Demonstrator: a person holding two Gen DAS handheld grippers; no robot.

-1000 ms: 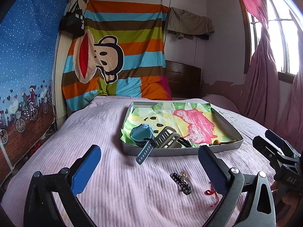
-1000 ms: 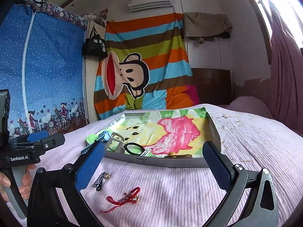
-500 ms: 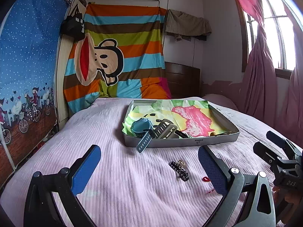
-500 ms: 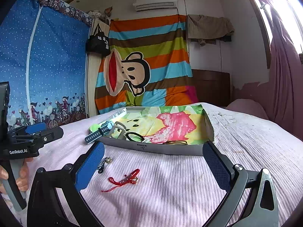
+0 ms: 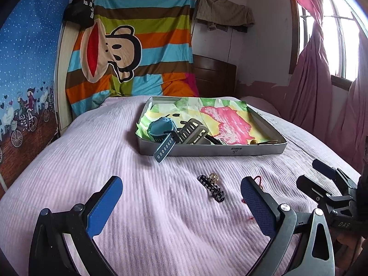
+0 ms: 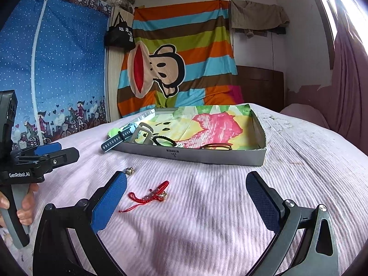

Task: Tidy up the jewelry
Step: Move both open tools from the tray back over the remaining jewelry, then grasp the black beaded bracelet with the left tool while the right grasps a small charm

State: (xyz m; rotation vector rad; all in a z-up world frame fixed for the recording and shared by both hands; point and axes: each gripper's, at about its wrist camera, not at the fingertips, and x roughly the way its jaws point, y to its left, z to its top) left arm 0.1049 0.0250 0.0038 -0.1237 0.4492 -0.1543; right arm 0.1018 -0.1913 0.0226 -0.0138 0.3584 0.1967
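Note:
A grey tray (image 5: 214, 153) lined with colourful paper sits on the pink bed; it also shows in the right wrist view (image 6: 207, 157). It holds a blue watch (image 5: 164, 133) whose strap hangs over the front wall, a grey comb-like clip (image 5: 192, 133), a black band (image 6: 164, 141) and a gold bangle (image 6: 216, 147). A black chain bracelet with a gold charm (image 5: 212, 188) lies on the bed between my left gripper's open fingers. A red cord bracelet (image 6: 151, 194) lies just right of my right gripper's left finger. My left gripper (image 5: 181, 200) and right gripper (image 6: 186, 197) are open and empty.
The pink bedspread (image 5: 92, 161) covers the bed. A striped monkey blanket (image 5: 128, 53) hangs on the wall behind. A blue wardrobe cover (image 6: 57, 69) stands at the left and pink curtains (image 5: 317, 87) at the right. The right gripper shows in the left wrist view (image 5: 331, 188).
Both grippers have drawn back and dipped lower, so the tray looks farther and the bracelets sit nearer the fingers. Nothing was picked up.

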